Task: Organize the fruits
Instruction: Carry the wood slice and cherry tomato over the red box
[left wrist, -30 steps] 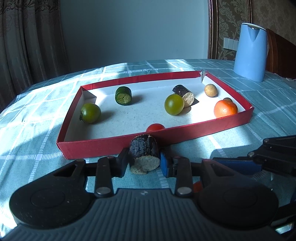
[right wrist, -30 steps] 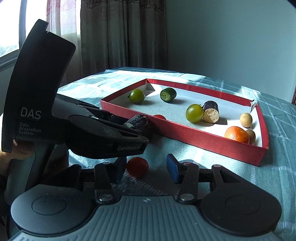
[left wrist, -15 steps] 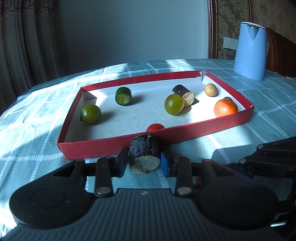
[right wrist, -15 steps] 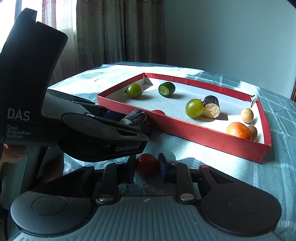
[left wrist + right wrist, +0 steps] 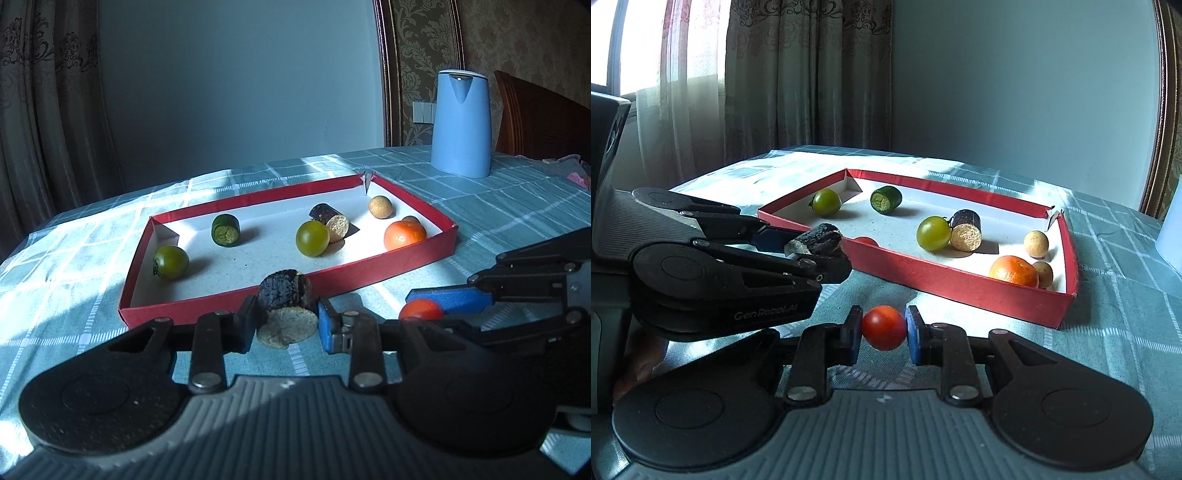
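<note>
My left gripper (image 5: 286, 323) is shut on a dark cylinder piece with a tan cut face (image 5: 286, 314), held just in front of the red tray's near wall (image 5: 221, 306). My right gripper (image 5: 884, 328) is shut on a red tomato (image 5: 884, 327), lifted above the tablecloth; the tomato also shows in the left wrist view (image 5: 421, 309). In the tray lie two green tomatoes (image 5: 170, 262) (image 5: 312, 238), a green cut piece (image 5: 225, 230), a dark cut piece (image 5: 330, 220), an orange (image 5: 404, 235), tan balls (image 5: 380, 205) and a red tomato (image 5: 866, 242).
A blue kettle (image 5: 461, 123) stands on the table at the back right. A wooden chair back (image 5: 539, 125) is behind it. Curtains (image 5: 809, 81) hang beyond the far table edge. The checked tablecloth (image 5: 59, 266) surrounds the tray.
My right gripper closed on the red tomato and lifted it off the cloth. My left gripper rose a little with the dark piece still in it.
</note>
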A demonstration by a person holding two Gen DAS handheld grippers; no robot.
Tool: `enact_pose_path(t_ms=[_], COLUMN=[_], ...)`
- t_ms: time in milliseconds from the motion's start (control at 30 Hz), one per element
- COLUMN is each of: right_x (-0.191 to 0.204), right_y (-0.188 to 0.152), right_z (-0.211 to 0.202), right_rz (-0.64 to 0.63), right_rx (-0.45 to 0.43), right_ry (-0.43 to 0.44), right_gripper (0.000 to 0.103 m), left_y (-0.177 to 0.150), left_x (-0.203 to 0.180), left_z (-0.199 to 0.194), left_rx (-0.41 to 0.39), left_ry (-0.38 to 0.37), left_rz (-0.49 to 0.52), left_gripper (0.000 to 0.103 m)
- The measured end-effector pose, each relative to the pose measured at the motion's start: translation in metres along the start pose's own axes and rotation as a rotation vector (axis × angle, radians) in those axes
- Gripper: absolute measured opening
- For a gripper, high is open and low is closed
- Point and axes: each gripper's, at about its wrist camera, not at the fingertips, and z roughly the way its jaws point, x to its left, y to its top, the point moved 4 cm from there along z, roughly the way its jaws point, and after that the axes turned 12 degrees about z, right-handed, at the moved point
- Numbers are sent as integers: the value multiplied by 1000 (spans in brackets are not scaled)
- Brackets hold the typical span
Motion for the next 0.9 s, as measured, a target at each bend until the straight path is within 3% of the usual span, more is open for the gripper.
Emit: enact_pose_path(t_ms=[233,367,567,900], right_x=[-12,-28,-62,-56], right_y=[21,43,65,68], right_z=[-1,15,59,80], right_rz=[22,54,122,77], right_rx=[-55,-80,-29,-14], right_ry=[-41,-116,-211,-203], right_gripper=[24,24,24,24], left_y=[23,33,33,23], left_x=[21,38,53,61], left_z=[5,34,72,101], left_rx=[-26,30,118,196], left_ry=[23,87,122,128], left_rz=[-91,-131,-155,-183], left_gripper=[31,31,31,31])
